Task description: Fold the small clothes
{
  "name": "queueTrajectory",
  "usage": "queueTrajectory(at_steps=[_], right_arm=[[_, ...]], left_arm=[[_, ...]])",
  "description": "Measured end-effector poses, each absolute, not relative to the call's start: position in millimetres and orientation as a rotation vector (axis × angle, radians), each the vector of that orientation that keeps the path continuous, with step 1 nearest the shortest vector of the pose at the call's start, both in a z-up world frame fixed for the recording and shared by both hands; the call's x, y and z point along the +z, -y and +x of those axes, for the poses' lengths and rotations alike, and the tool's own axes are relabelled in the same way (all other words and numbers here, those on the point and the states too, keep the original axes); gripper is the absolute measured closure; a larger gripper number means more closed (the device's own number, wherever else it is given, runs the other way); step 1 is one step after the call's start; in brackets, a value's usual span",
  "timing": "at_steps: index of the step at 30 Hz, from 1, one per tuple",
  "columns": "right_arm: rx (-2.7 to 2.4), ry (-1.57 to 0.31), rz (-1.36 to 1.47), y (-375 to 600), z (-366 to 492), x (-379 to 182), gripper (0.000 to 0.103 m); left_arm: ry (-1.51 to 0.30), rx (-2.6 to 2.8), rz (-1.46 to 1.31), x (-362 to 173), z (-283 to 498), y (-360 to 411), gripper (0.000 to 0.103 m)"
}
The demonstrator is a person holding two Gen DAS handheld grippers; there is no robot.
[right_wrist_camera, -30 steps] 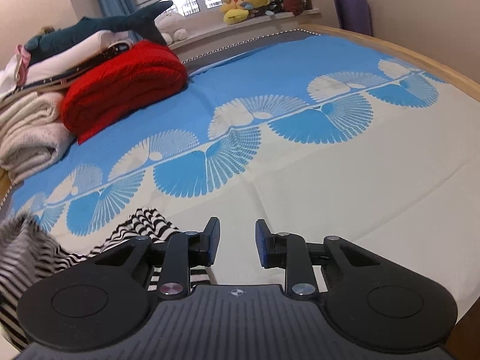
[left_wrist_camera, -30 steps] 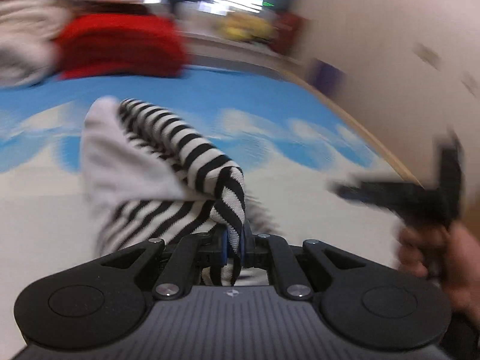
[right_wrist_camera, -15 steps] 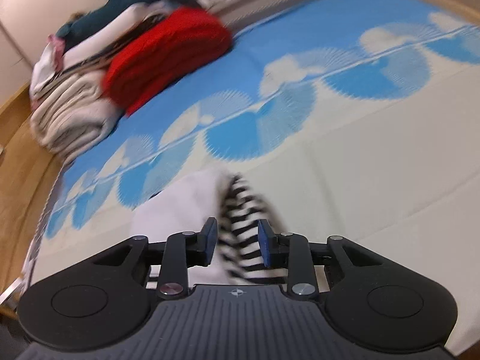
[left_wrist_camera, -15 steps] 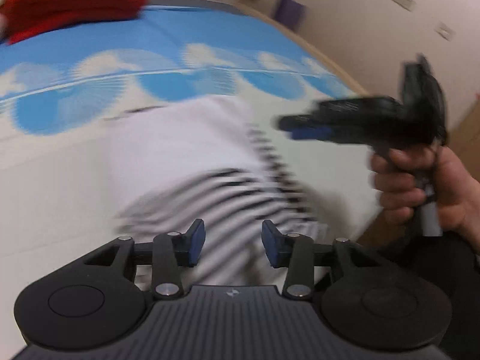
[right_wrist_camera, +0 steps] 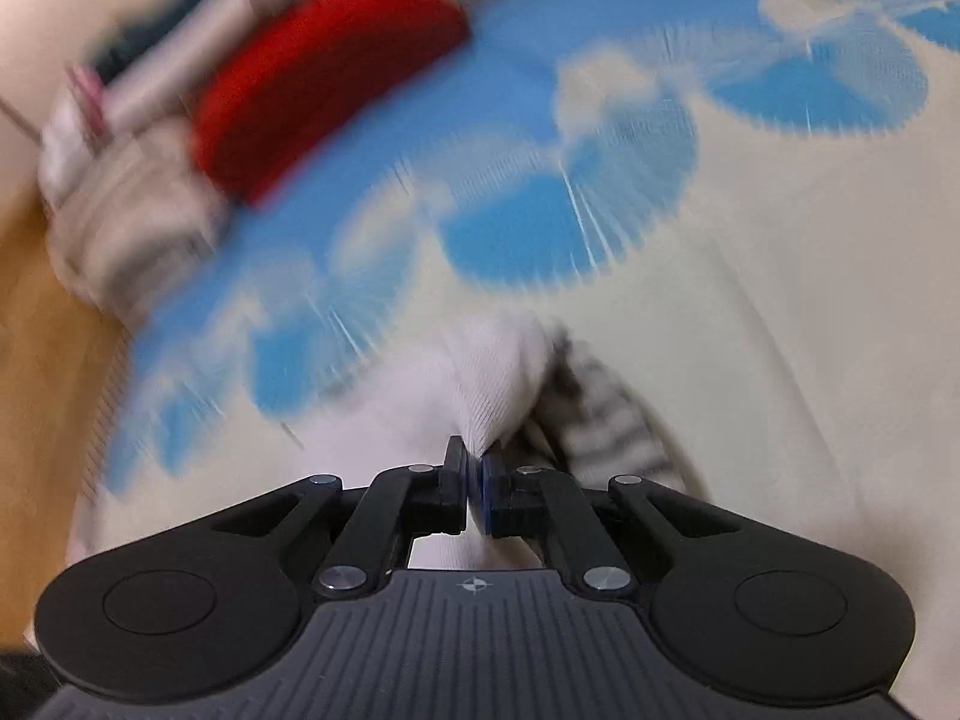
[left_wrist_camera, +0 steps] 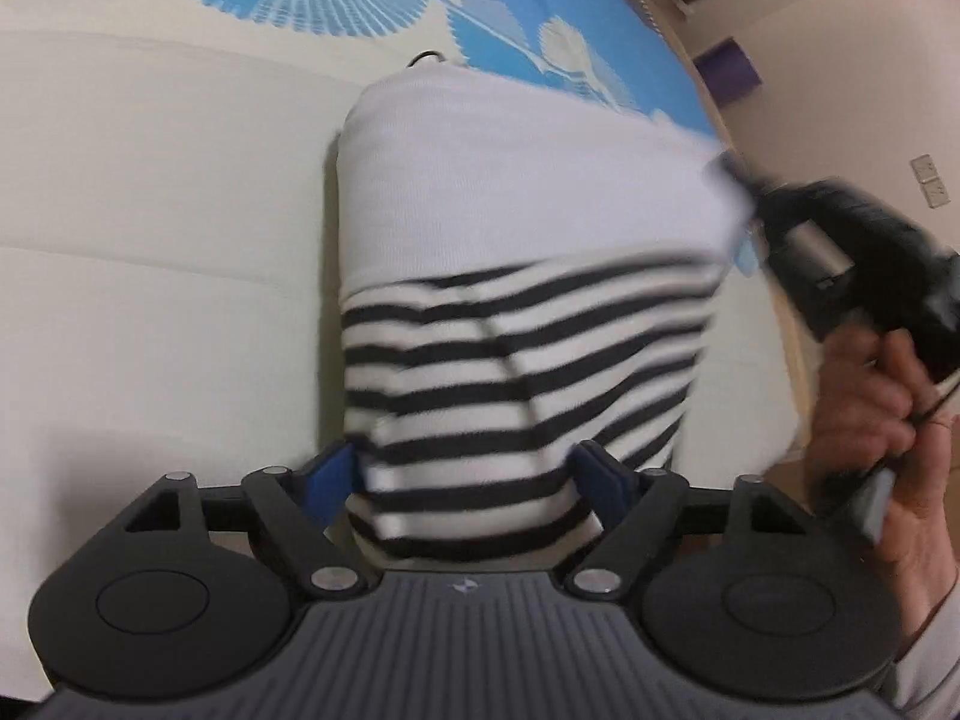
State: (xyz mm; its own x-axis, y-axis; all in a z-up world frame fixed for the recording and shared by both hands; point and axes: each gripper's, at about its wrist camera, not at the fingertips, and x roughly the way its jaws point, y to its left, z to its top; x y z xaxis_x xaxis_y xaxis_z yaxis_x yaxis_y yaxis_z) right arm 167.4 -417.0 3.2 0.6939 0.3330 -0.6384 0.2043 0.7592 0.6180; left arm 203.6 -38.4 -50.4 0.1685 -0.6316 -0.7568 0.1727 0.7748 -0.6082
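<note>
Blue fan-print bedsheet, red knit

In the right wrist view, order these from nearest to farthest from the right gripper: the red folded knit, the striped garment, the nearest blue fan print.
1. Striped garment: its white part is pinched in the right gripper.
2. Blue fan print: on the sheet just beyond.
3. Red folded knit: far upper left, on the bed.

Open bed left of striped shirt. Blocked right by hand with right tool. Far corner crowded by clothes pile.
</note>
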Motion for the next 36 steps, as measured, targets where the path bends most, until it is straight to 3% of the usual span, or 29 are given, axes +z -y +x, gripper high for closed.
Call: queueTrajectory(at_steps=[3,7,10,13,16,19,24,26,31,36], right_arm=[[0.075,-0.624,0.826,444.3,147.1,24.4,0.100],[-0.182,-1.011,0.715,447.1,167.0,-29.5,0.100],[-0.140,-1.004,0.577,429.6,177.0,-25.7,0.099],[-0.108,-0.987,0.564,424.5,173.8,-20.3,0.092],[-0.039,-0.941,0.657,437.8,159.3,-12.4,0.062],[0.044,-0.978,0.695,441.0,150.6,-15.5,0.059],[0.138,-1.141,0.551,421.9,137.5,-30.2,0.062],[0.148,-1.124,0.515,421.0,130.9,-26.6,0.096],[0.103,-0.962,0.717,458.4,106.5,-9.5,0.098],[0.070,-1.165,0.450,425.6,119.6,-37.4,0.098]], left_arm=[[-1.257,-0.623,-0.292,-49.7,204.6,56.5,0.018],[-1.311,-0.613,-0.153,-69.5,203.0,75.4,0.017],[-1.309,-0.625,-0.145,-65.8,203.7,71.2,0.017],[-1.319,-0.649,-0.219,-59.4,203.3,61.4,0.020],[-1.271,-0.689,-0.284,-45.3,200.4,47.4,0.020],[-1.285,-0.672,-0.264,-48.8,200.0,44.8,0.024],[-1.309,-0.668,-0.247,-52.9,198.7,46.2,0.027],[-1.287,-0.687,-0.277,-48.0,198.3,43.4,0.030],[-1.323,-0.677,-0.121,-63.0,189.7,53.7,0.034],[-1.362,-0.689,0.008,-73.4,181.5,71.5,0.034]])
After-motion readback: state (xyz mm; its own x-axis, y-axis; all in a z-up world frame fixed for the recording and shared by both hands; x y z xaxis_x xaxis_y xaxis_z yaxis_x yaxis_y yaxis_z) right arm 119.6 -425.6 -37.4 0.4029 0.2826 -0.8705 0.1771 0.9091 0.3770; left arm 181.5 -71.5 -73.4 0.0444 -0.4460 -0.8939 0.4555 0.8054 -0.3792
